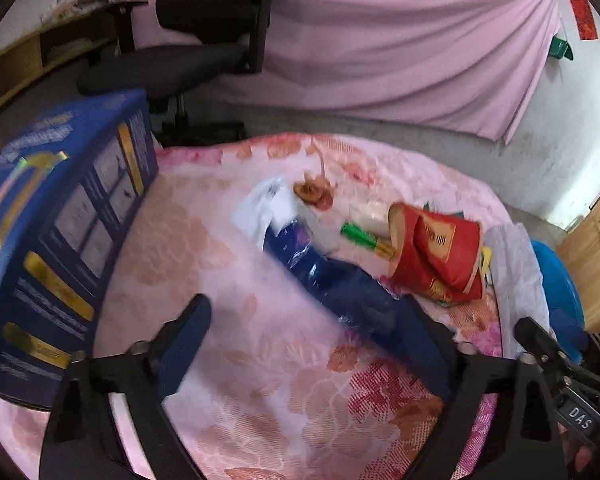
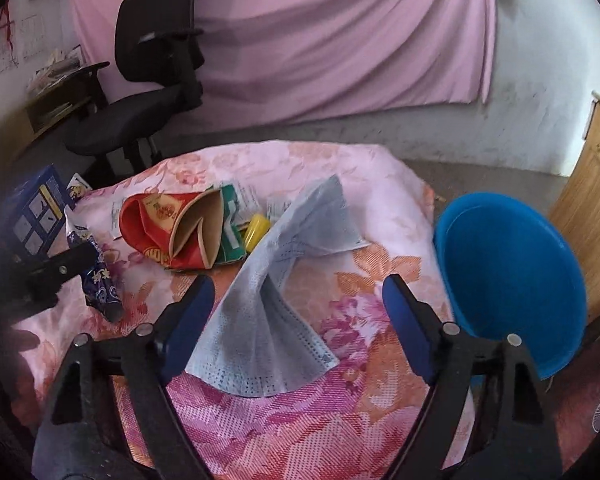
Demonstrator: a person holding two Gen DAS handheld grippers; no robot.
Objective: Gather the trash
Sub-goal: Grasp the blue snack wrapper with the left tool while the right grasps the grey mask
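Trash strewn across a counter (image 2: 380, 420) draped in pink floral cloth: blue wrapper (image 1: 340, 280), crushed red paper cup (image 2: 168, 232), grey-blue face mask (image 2: 276, 300), green-and-gold tube (image 1: 366, 240), white paper scrap (image 1: 266, 208), yellow piece (image 2: 258, 230).

Far counter edge rounded, bare floor beyond, black office chair (image 2: 140, 92) and pink curtain (image 2: 320, 40) behind. Right edge dropping beside a blue basin (image 2: 512, 276), which sits next to the counter with its mouth facing the cloth. Left side hemmed by a tall dark blue box (image 1: 60, 240) standing on the counter. Open cloth in the near middle, between box and wrapper.

Left gripper (image 1: 308, 344) with fingers (image 1: 186, 344) spread, not gripping; wrapper's lower end running down against the right-hand finger, contact unclear through the blur, left-hand finger well apart over bare cloth.

Right gripper (image 2: 300, 312) with fingers (image 2: 192, 320) wide apart; mask lying between them, nearer the left-hand finger, its edge just beside that pad, unclamped.

Wrapper glossy, crinkled, long. Mask pleated, fanned open, one corner lifted. Cup flattened, brown inside showing.
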